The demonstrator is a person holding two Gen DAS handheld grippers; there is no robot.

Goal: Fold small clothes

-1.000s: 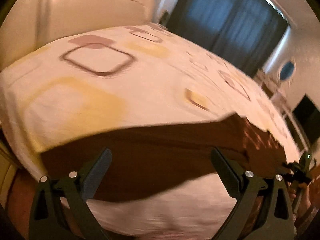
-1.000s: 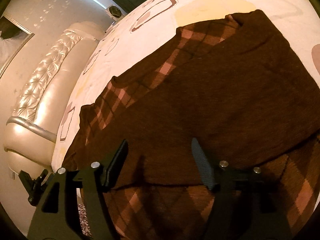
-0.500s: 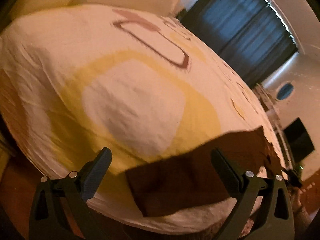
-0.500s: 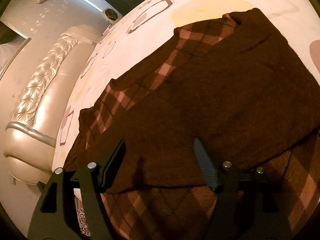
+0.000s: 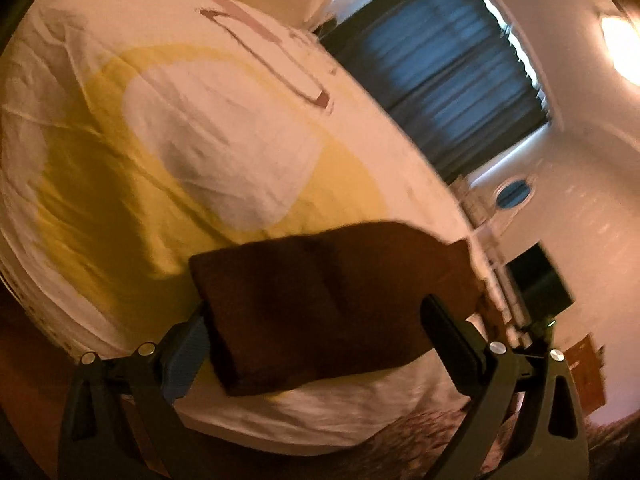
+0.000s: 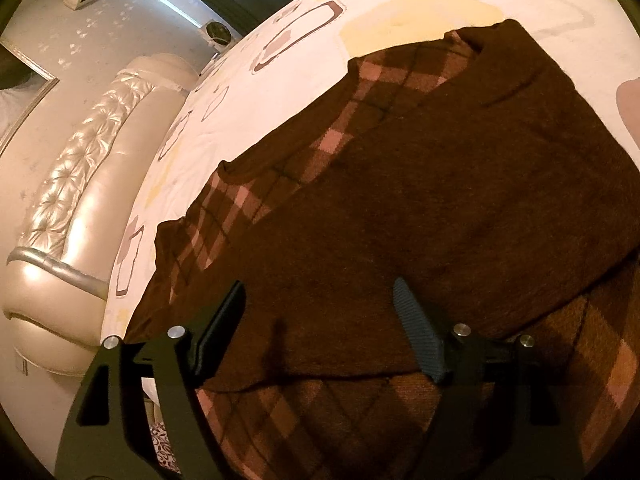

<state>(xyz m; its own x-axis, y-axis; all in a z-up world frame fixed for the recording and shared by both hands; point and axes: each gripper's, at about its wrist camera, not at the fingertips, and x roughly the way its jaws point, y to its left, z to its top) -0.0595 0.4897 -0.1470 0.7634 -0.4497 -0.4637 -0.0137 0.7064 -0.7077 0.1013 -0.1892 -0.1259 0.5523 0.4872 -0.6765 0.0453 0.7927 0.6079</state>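
Through the left wrist camera I saw one brown sweater lying low in the frame's centre on one bedspread printed with yellow and brown shapes. My left gripper stood wide open, its two fingers on either side of the sweater's end, clamping nothing. One dark curtain filled the upper right.

Through the right wrist camera I saw the same sweater, brown with pink checks, spread across the centre and right of the frame. My right gripper hung open above it, both fingers apart, empty. One padded headboard curved along the left.
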